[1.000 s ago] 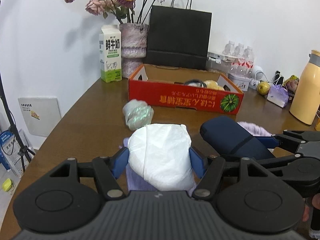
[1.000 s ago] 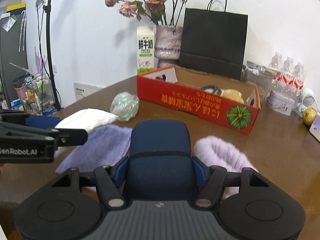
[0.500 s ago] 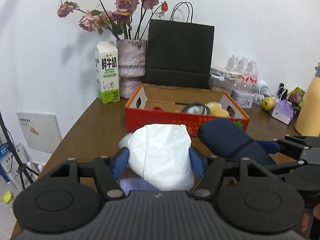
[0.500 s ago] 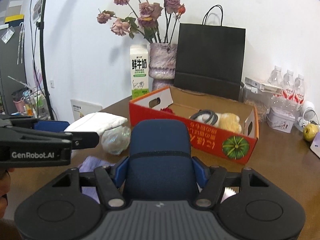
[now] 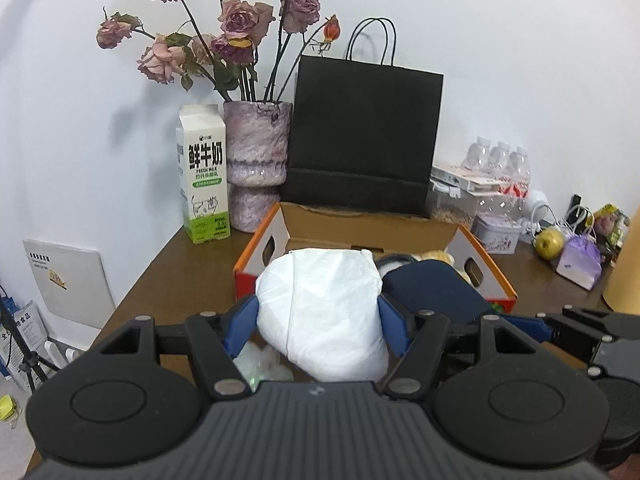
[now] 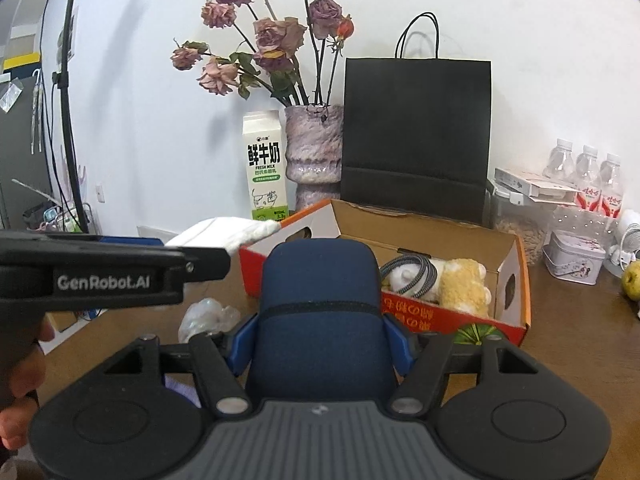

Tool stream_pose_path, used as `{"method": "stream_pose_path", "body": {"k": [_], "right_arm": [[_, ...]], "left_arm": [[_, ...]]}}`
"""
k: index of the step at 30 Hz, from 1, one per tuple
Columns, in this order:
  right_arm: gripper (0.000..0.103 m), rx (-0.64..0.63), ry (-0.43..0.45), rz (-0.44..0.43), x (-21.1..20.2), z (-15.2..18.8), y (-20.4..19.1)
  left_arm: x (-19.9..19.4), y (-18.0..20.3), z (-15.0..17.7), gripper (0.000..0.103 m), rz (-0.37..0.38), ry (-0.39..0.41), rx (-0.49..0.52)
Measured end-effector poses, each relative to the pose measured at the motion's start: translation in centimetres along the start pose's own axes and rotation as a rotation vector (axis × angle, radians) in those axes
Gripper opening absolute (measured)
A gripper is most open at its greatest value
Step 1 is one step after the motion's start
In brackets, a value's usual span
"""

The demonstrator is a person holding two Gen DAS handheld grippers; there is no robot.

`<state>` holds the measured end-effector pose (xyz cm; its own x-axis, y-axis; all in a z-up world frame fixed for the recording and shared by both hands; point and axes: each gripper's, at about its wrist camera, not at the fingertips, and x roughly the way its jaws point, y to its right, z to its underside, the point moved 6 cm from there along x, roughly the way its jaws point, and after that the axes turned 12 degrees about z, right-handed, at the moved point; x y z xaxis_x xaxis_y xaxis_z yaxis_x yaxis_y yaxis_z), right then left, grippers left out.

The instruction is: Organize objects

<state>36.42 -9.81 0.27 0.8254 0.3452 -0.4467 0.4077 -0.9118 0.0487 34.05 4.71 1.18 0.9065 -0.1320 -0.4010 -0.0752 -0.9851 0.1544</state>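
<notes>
My left gripper [image 5: 318, 322] is shut on a white folded pad [image 5: 324, 308], held in the air just before the red cardboard box [image 5: 486, 268]. My right gripper [image 6: 320, 336] is shut on a dark blue pouch [image 6: 320, 312], also lifted, in front of the same box [image 6: 516, 280]. In the right wrist view the left gripper [image 6: 188, 258] reaches in from the left with the white pad [image 6: 232, 232] sticking out near the box's left end. The box holds a yellow plush toy [image 6: 464, 284], a white plush and a grey cable loop [image 6: 408, 274].
A crumpled clear plastic wrap [image 6: 208, 314] lies on the brown table [image 6: 576, 336]. Behind the box stand a milk carton [image 5: 204, 176], a vase of dried roses [image 5: 256, 160] and a black paper bag [image 5: 364, 136]. Water bottles [image 6: 584, 176], a tin and a pear [image 5: 550, 242] sit at right.
Both grippers rose and moved forward toward the red box with their loads. The purple cloths on the table dropped below the frame; the box's inside now shows.
</notes>
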Motion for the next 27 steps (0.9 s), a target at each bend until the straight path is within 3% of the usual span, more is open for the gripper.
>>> {"method": "stream_pose_path", "body": {"k": [27], "right_arm": [[0.064, 0.001, 0.050, 0.025, 10.9, -9.0, 2.0]], "left_arm": [[10.8, -3.1, -7.3, 0.066, -0.004, 0.055, -0.035]]}}
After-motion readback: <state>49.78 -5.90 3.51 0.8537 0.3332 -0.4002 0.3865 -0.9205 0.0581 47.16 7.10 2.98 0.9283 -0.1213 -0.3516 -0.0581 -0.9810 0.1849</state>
